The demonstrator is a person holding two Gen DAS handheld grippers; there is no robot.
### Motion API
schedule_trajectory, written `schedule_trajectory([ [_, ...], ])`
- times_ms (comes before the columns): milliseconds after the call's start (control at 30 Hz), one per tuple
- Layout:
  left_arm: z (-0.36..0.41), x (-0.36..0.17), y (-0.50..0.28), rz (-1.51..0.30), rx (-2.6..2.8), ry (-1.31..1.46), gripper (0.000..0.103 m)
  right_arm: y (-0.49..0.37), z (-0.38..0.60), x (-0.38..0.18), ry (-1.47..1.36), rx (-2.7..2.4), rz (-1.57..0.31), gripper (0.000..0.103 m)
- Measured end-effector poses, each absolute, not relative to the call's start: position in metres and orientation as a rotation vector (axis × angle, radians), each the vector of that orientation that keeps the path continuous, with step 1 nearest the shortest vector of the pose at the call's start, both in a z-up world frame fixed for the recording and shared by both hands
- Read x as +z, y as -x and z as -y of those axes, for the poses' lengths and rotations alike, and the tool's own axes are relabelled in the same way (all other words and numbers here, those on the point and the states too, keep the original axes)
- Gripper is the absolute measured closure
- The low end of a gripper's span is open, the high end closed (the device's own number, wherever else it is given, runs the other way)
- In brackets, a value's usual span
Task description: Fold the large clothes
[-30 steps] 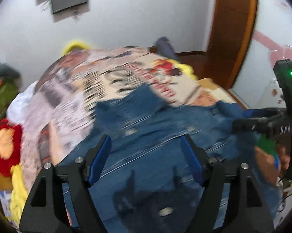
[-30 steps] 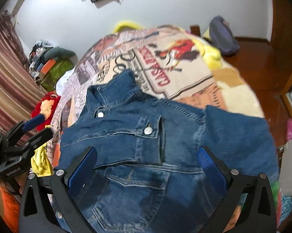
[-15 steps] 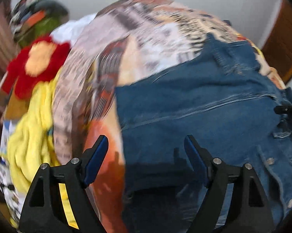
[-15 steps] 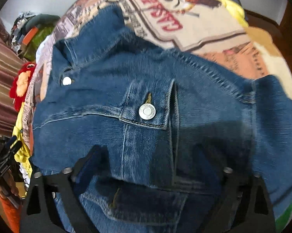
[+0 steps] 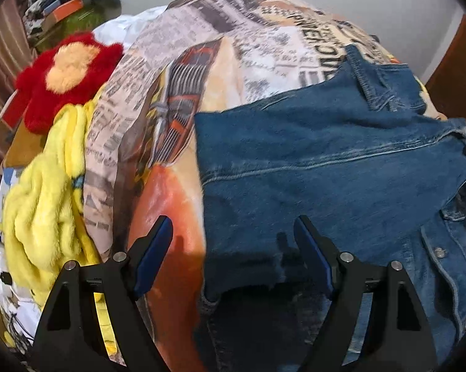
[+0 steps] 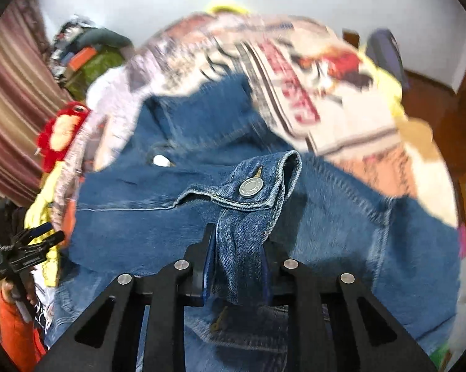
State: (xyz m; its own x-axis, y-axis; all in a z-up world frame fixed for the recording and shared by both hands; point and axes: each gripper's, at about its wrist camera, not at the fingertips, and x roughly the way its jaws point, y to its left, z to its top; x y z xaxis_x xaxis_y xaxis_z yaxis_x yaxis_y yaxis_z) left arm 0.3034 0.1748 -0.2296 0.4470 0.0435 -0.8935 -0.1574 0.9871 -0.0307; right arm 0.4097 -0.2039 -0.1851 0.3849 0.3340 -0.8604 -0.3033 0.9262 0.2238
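A blue denim jacket (image 5: 326, 170) lies spread on a bed with a printed cover (image 5: 248, 46). My left gripper (image 5: 233, 248) is open and empty, above the jacket's left sleeve end, its jaws either side of the cut edge. My right gripper (image 6: 237, 266) is shut on the jacket's chest pocket flap (image 6: 251, 186) with its metal button and lifts that fold of denim off the jacket (image 6: 357, 223). The left gripper also shows in the right wrist view (image 6: 31, 248) at the far left.
A yellow fleece blanket (image 5: 46, 192) and a red plush toy (image 5: 68, 71) lie at the bed's left edge. A pile of clothes and bags (image 5: 68, 3) sits behind them. A striped curtain (image 6: 12, 114) hangs left; a wooden door (image 5: 453, 77) stands right.
My right gripper has come down onto the jacket, shut on the pocket flap and raised it. My left gripper swung left to the sleeve end and stays open.
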Motion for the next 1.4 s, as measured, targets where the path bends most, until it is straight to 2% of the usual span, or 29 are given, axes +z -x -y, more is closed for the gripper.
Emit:
schedule_trajectory([
  [167,-0.152,-0.211,-0.309,-1.059,0.055,0.106,0.023,-0.386,0.214,-0.140,0.036,0.417,-0.988,0.082],
  [267,-0.136,-0.211,-0.313,-1.062,0.006,0.107,0.022,-0.377,0.223,-0.139,0.032,0.400,-0.996,0.082],
  [400,-0.111,-0.218,-0.317,-1.082,-0.037,0.073,0.022,-0.367,0.230,-0.163,0.112,0.358,-1.027,0.082],
  [700,-0.092,-0.243,-0.318,-1.145,-0.065,0.042,0.022,-0.370,0.254,-0.222,0.091,0.301,-1.135,0.081],
  [833,-0.096,-0.247,-0.319,-1.147,-0.060,0.067,0.018,-0.371,0.249,-0.235,0.146,0.297,-1.159,0.079],
  [867,-0.097,-0.247,-0.318,-1.146,-0.056,0.066,0.017,-0.370,0.248,-0.236,0.165,0.293,-1.158,0.074],
  [933,-0.096,-0.248,-0.317,-1.141,-0.053,0.060,0.017,-0.368,0.246,-0.237,0.218,0.267,-1.138,0.053],
  [967,-0.095,-0.248,-0.316,-1.138,-0.051,0.055,0.017,-0.367,0.246,-0.236,0.256,0.230,-1.122,0.034],
  [1000,-0.094,-0.248,-0.316,-1.135,-0.048,0.050,0.017,-0.367,0.247,-0.236,0.286,0.195,-1.101,0.026],
  [1233,-0.088,-0.239,-0.317,-1.130,-0.019,0.007,0.017,-0.363,0.268,-0.218,0.170,0.205,-1.092,0.025],
  [1400,-0.077,-0.204,-0.321,-1.043,-0.022,-0.029,0.017,-0.354,0.286,-0.185,0.090,0.183,-1.020,0.025],
])
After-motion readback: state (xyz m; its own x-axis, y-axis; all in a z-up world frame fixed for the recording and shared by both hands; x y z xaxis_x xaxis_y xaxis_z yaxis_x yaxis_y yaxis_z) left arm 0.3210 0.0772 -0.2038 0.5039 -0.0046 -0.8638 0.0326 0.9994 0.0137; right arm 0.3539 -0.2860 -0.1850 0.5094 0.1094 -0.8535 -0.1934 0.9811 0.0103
